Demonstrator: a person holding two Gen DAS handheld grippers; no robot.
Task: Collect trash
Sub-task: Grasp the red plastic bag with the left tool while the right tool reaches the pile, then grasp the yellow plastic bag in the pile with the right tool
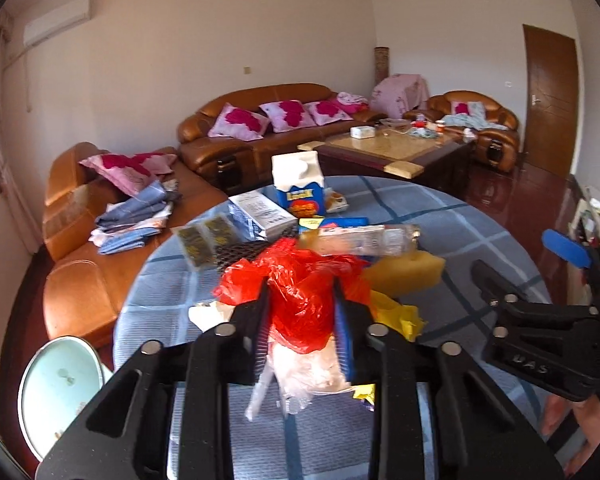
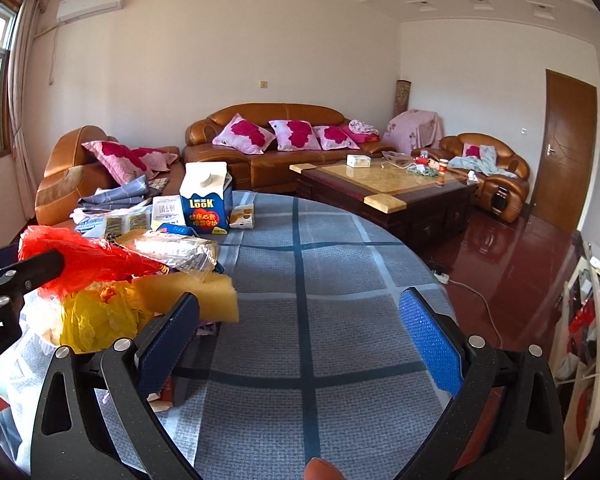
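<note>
In the left wrist view the left hand-held gripper [image 1: 302,312] fills the lower middle of the frame, its jaws clenched on a crumpled red bag [image 1: 300,280] with a clear plastic wrapper [image 1: 300,376] hanging below between the fingers. Just right of the red bag lies a yellow bag [image 1: 400,316], and above that a yellow sponge [image 1: 408,272]. A clear plastic bottle [image 1: 364,240] lies on its side across the centre of the frame, touching the top of the red bag. Behind the pile, in the upper middle, a milk carton [image 1: 300,188] stands upright, with a white pouch [image 1: 260,212] leaning to its left and a small snack box [image 1: 336,200] to its right. All of this sits on the round tabletop [image 1: 480,232], covered in a blue checked cloth. A pale blue bin [image 1: 60,388] shows at the lower left edge. In the right wrist view the right hand-held gripper [image 2: 300,332] sits at the bottom of the frame, released, its blue pads [image 2: 432,344] spread wide over bare cloth, holding nothing. The trash pile is at the left of that frame, the sponge just beside the left finger. A brown sofa [image 2: 276,120] and a coffee table [image 2: 384,184] occupy the upper middle.
</note>
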